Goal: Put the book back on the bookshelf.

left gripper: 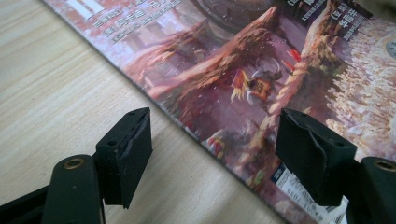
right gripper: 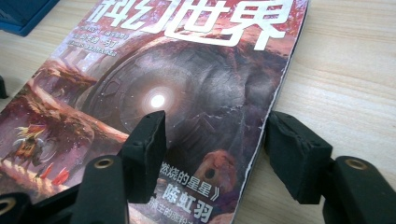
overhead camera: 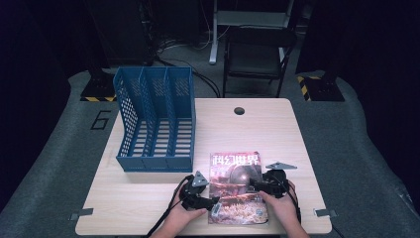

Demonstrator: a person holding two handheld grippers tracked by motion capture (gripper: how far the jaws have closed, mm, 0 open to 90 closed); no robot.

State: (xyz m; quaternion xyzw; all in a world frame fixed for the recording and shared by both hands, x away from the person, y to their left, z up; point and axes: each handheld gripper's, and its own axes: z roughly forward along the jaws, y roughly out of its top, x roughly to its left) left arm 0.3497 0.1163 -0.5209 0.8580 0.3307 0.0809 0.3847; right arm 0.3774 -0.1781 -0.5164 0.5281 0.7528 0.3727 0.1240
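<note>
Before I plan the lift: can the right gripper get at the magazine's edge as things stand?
Probably yes. The right gripper has its jaws open astride the magazine edge, one over the cover, one over the table; nothing blocks it.

Blue file rack, black chair

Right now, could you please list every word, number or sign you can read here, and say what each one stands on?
"科幻世界": big white title across the top of the magazine cover.
"燃烧的星星" and "陈虹羽": white print low on that cover, between the jaws of the right claw.
"6": painted on the grey floor left of the table.
Small lines under the title, and the barcode label at the cover's corner: too small to read.
</note>
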